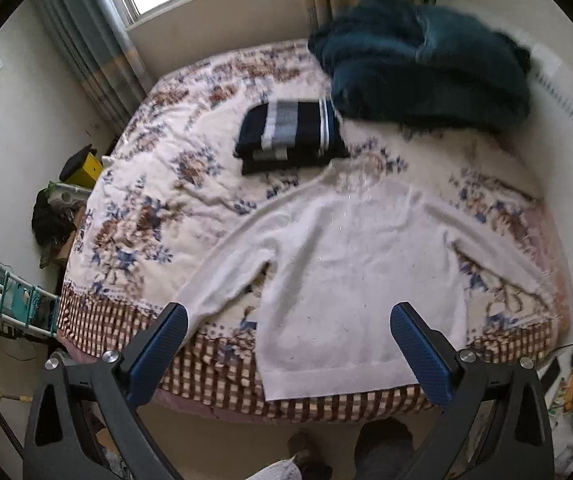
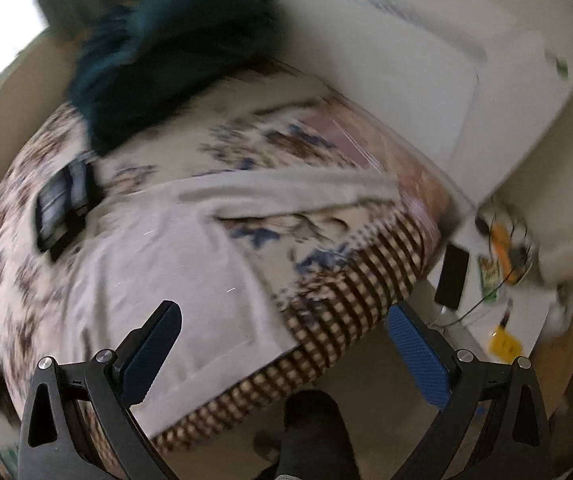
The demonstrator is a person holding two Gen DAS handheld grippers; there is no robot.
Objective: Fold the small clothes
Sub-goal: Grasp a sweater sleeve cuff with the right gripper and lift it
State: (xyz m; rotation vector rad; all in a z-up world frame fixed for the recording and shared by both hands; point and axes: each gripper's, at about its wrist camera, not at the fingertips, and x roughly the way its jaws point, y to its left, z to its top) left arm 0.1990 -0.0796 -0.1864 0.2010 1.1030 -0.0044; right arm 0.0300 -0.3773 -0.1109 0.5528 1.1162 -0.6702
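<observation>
**Asker:** Left wrist view first: where is the gripper, and what is it doing?

**Describer:** The left gripper (image 1: 288, 334) hovers above the near edge of a bed (image 1: 134, 320), looking down and forward. Its two blue-padded fingers (image 1: 158, 356) are spread wide apart with nothing between them. Below and between them lies a white sweater (image 1: 338, 272), flat on the floral bedspread, sleeves out to either side, hem hanging just over the checked border at the near edge.

**Asker:** Anything else on the bed?

**Describer:** Beyond the sweater's collar, close to it, sits a folded dark garment with pale stripes (image 1: 290, 136). Farther back on the right is a heap of dark teal fabric (image 1: 426, 60), under a window with curtains.

**Asker:** And the right wrist view?

**Describer:** It is blurred and tilted. The right gripper (image 2: 282, 332) is held above the bed's near right corner, its fingers (image 2: 418, 352) also spread wide and holding nothing. The white sweater (image 2: 158, 264) lies below its left finger, one sleeve stretched towards the far side. The striped folded garment (image 2: 64, 208) is at left, the teal heap (image 2: 166, 52) above it. A dark shoe (image 2: 310, 416) shows on the floor beneath.
</observation>
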